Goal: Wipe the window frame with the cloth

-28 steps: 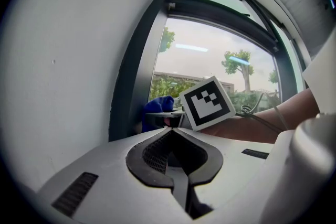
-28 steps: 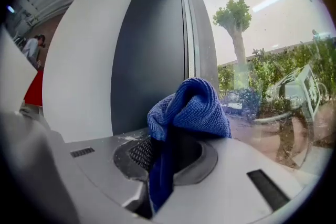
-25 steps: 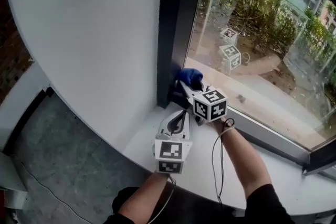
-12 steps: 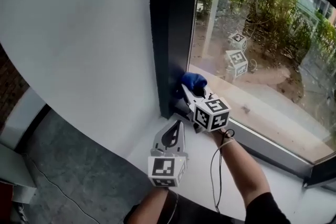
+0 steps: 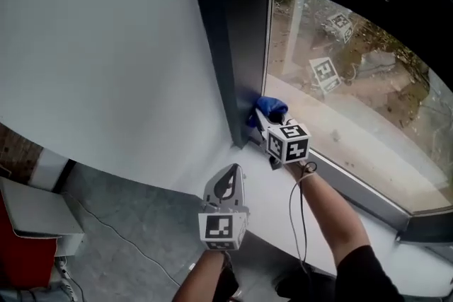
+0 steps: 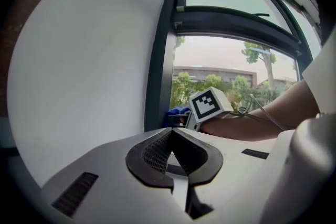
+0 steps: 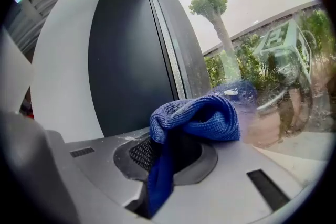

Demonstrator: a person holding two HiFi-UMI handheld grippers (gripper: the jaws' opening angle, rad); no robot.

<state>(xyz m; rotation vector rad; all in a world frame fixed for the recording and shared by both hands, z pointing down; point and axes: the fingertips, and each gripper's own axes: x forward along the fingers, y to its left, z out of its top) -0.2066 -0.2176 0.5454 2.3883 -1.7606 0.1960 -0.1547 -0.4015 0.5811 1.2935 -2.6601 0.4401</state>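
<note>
Left claw (image 5: 226, 179) farther back; cloth (image 5: 271, 108) toward frame (image 5: 244, 67).

An indoor room beside a large window: dark window frame (image 5: 241, 46) and white wall (image 5: 106, 32) ahead of the jaws, garden shrubs (image 6: 212, 83) beyond.

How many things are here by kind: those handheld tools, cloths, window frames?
tools: 2, the left tool and the right tool
blue cloth: 1
window frame: 1
Total: 4
</note>
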